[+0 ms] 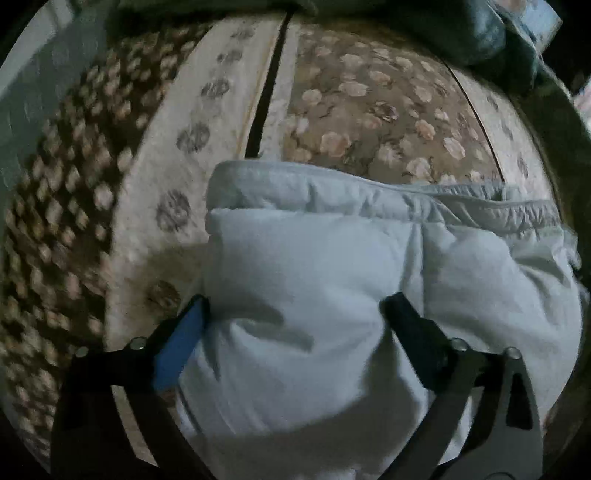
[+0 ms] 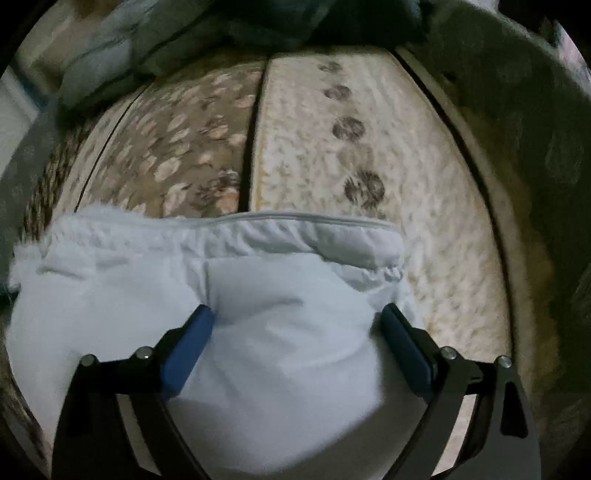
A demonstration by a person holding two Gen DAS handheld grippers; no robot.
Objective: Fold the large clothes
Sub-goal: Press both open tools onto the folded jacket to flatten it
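Note:
A folded, puffy white garment [image 1: 314,258] with a gathered elastic hem lies on a floral carpet [image 1: 369,110]. In the left wrist view my left gripper [image 1: 295,314] straddles the garment's left end, jaws wide apart, blue pads pressing into the padding on both sides. In the right wrist view my right gripper [image 2: 297,321] straddles the garment [image 2: 258,280] at its right end the same way, jaws wide with a thick bulge of cloth between the pads.
The carpet has cream borders [image 2: 369,147] with dark medallions and a dark seam [image 1: 264,99]. Dark bundled cloth [image 2: 258,22] lies at the far edge. A grey wall [image 1: 33,85] stands at the left.

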